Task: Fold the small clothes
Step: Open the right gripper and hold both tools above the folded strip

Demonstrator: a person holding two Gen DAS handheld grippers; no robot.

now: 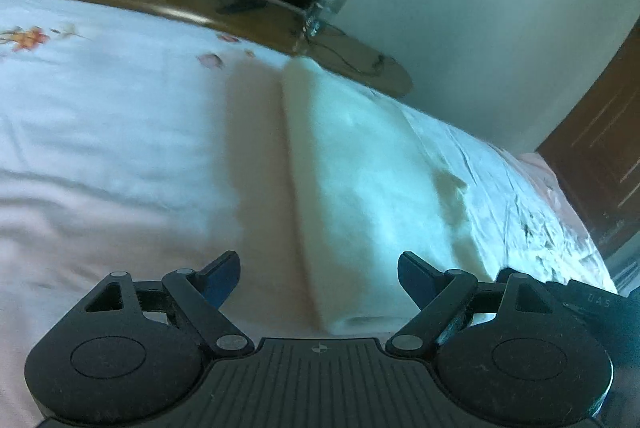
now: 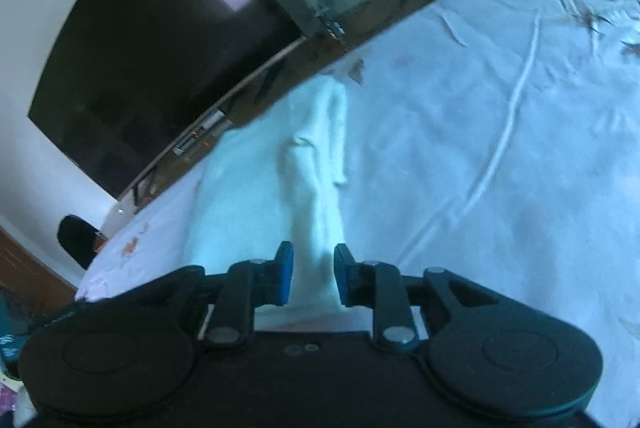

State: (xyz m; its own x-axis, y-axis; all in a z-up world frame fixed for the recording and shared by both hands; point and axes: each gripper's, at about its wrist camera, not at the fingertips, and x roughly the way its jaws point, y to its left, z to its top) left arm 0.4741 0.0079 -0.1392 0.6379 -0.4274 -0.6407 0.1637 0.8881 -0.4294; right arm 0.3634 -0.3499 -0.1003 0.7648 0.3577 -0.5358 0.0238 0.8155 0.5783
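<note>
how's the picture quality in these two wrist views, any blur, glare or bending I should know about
Left wrist view: the white garment and floral bedsheet are smeared by motion blur, with a bluish cast; the left gripper stays sharp. Right wrist view: fisheye bends the dark screen, which carries a window glare patch; the right gripper is crisp.

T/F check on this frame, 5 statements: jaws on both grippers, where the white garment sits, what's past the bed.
1. The left gripper is wide open with nothing between its fingers. True.
2. The right gripper is clamped on a blue towel. False: its jaws stand narrowly apart around a strip of the white garment, and the pads do not visibly press on it.
3. The white garment lies on the floral bedsheet. True.
4. The garment hangs from a hanger. False: it lies on the bed.
5. A dark TV screen stands beyond the bed. True.
</note>
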